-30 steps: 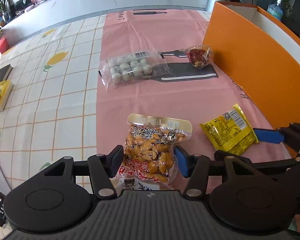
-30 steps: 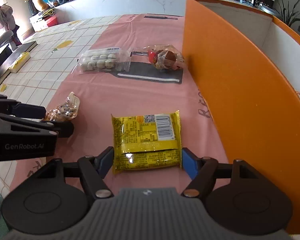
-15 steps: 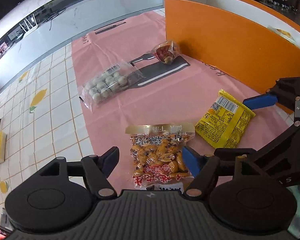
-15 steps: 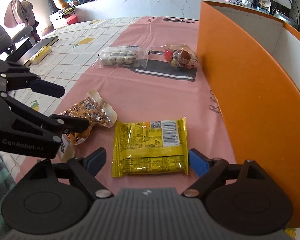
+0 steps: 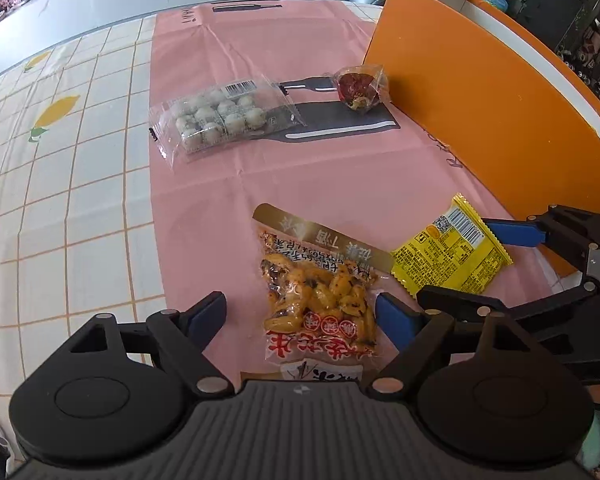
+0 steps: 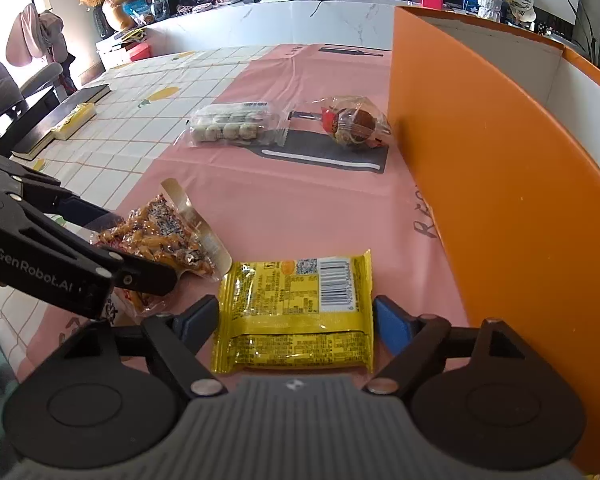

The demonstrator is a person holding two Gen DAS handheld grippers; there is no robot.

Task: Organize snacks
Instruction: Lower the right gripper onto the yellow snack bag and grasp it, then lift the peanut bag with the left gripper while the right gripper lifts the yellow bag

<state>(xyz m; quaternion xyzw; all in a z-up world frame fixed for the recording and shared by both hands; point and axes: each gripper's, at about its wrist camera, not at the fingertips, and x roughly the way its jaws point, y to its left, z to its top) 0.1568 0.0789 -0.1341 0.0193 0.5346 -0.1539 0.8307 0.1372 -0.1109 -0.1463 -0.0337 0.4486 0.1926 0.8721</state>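
Note:
A clear bag of orange fried snacks lies on the pink mat between the fingers of my left gripper, which is open around it. It also shows in the right wrist view. A yellow snack packet lies flat between the fingers of my right gripper, also open. The packet shows in the left wrist view too. The orange box stands along the right.
A clear pack of pale round sweets and a small wrapped brown-red snack lie further back on the pink mat. The checked tablecloth lies to the left. A book and yellow pack sit far left.
Both grippers have shifted and tilted over their packs. The left gripper's jaws stand wider than a second ago. The snacks have not left the mat.

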